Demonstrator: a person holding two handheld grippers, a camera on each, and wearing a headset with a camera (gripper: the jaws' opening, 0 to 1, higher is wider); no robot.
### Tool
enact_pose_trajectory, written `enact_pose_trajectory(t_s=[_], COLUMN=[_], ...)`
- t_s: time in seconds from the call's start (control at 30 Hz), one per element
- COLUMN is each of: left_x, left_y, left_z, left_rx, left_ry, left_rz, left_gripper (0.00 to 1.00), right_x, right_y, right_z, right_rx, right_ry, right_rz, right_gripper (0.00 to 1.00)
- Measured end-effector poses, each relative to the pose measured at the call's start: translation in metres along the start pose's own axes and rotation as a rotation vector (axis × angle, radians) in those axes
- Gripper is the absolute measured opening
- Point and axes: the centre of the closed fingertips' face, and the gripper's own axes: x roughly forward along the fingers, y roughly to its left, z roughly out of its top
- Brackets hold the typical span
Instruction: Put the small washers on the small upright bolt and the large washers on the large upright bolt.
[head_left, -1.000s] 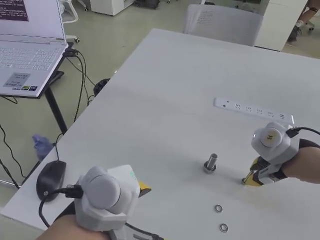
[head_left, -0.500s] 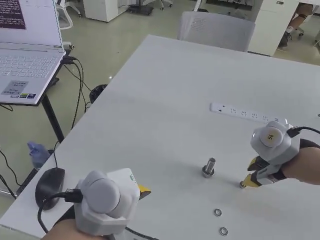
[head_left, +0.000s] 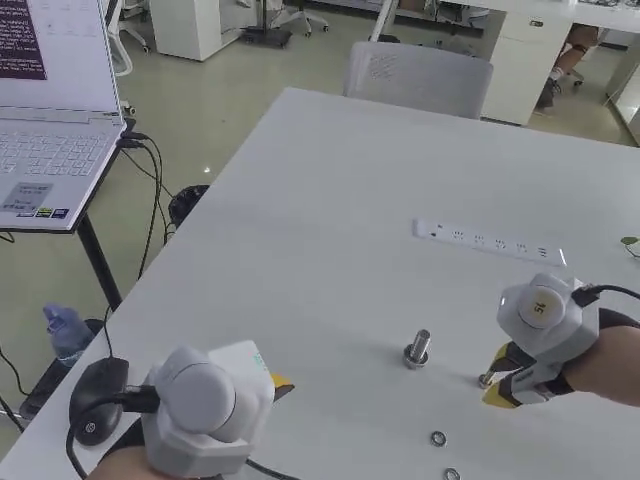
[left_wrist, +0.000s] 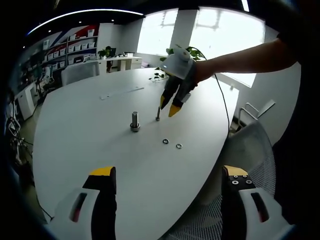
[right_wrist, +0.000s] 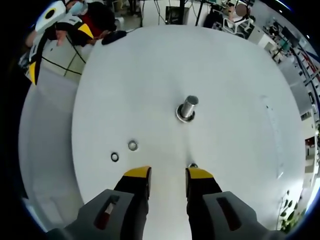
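**Two bolts upright, two washers loose on the table**

The white table (head_left: 330, 200) carries everything, and the large bolt (head_left: 418, 349) serves as the landmark. It is a stout, silver-grey bolt standing on its head with the shank pointing up. There is one of it.

An open laptop (head_left: 50, 120) sits on a stand off the table's edge, well to the left of the large bolt. One grey chair (head_left: 415, 75) stands beyond the table's far end. One white power strip (head_left: 490, 243) lies flat on the table, on the far side of the large bolt.

The left gripper (left_wrist: 167, 172) hangs well apart from the large bolt, at the near-left corner. Its yellow-tipped jaws are spread wide with nothing between them. The right gripper (right_wrist: 168, 172) is near the large bolt on its right, jaws parted by a narrow gap and holding nothing. One dark mouse (head_left: 95, 400) lies at the table's near-left edge, far to the left of the large bolt.

The small bolt (head_left: 486, 380) is a thin, short, silver one, also upright. It stands just right of the large bolt, close beside one jaw tip of the right gripper and outside the gap. There is one.

Two washers lie flat on the near side of the large bolt, close together but not touching. The first washer (head_left: 438, 438) is nearer the large bolt and the second washer (head_left: 452, 474) is farther. Both are small metal rings, and I cannot tell their sizes apart with certainty.
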Motion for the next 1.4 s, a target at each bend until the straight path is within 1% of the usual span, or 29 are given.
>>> enact_pose_trajectory(t_s=[0.1, 0.27, 0.33, 0.37, 0.5, 0.53, 0.57, 0.63, 0.73, 0.9, 1.07, 1.27, 1.4], left_x=[-0.001, -0.004, -0.004, -0.005, -0.007, -0.007, -0.007, -0.006, -0.004, -0.002, -0.002, -0.003, -0.003], left_y=[0.001, 0.001, 0.0, 0.001, 0.001, 0.001, 0.002, 0.002, 0.001, -0.002, -0.004, -0.004, -0.004], left_z=[-0.002, -0.009, -0.011, -0.011, -0.01, -0.009, -0.008, -0.007, -0.006, -0.003, -0.006, -0.008, -0.009], left_rx=[0.004, 0.013, 0.015, 0.012, 0.015, 0.019, 0.029, 0.023, 0.03, 0.036, 0.041, 0.045, 0.045], left_ry=[0.006, 0.025, 0.029, 0.03, 0.023, 0.023, 0.014, 0.014, 0.016, 0.012, 0.024, 0.034, 0.037], left_rz=[-0.003, -0.014, -0.015, -0.014, -0.017, -0.018, -0.019, -0.022, -0.025, -0.038, -0.051, -0.062, -0.067], left_gripper=[0.86, 0.85, 0.84, 0.84, 0.84, 0.84, 0.84, 0.85, 0.85, 0.85, 0.85, 0.84, 0.83], right_x=[0.003, 0.011, 0.012, 0.013, 0.019, 0.02, 0.021, 0.023, 0.025, 0.031, 0.041, 0.051, 0.056], right_y=[0.006, 0.027, 0.031, 0.036, 0.05, 0.052, 0.054, 0.059, 0.062, 0.067, 0.065, 0.064, 0.063], right_z=[0.0, 0.003, 0.004, 0.005, 0.006, 0.006, 0.007, 0.008, 0.009, 0.012, 0.013, 0.01, 0.012], right_rx=[0.007, 0.003, -0.003, -0.001, -0.013, -0.013, -0.017, -0.02, -0.026, -0.011, 0.006, 0.011, 0.021], right_ry=[0.0, -0.004, -0.01, -0.015, -0.012, -0.014, -0.017, -0.015, -0.015, -0.02, -0.015, 0.001, -0.007], right_rz=[0.007, 0.026, 0.015, 0.021, 0.034, 0.034, 0.033, 0.04, 0.042, 0.048, 0.037, 0.034, 0.028], right_gripper=[0.29, 0.29, 0.28, 0.28, 0.28, 0.29, 0.3, 0.3, 0.29, 0.29, 0.29, 0.28, 0.28])
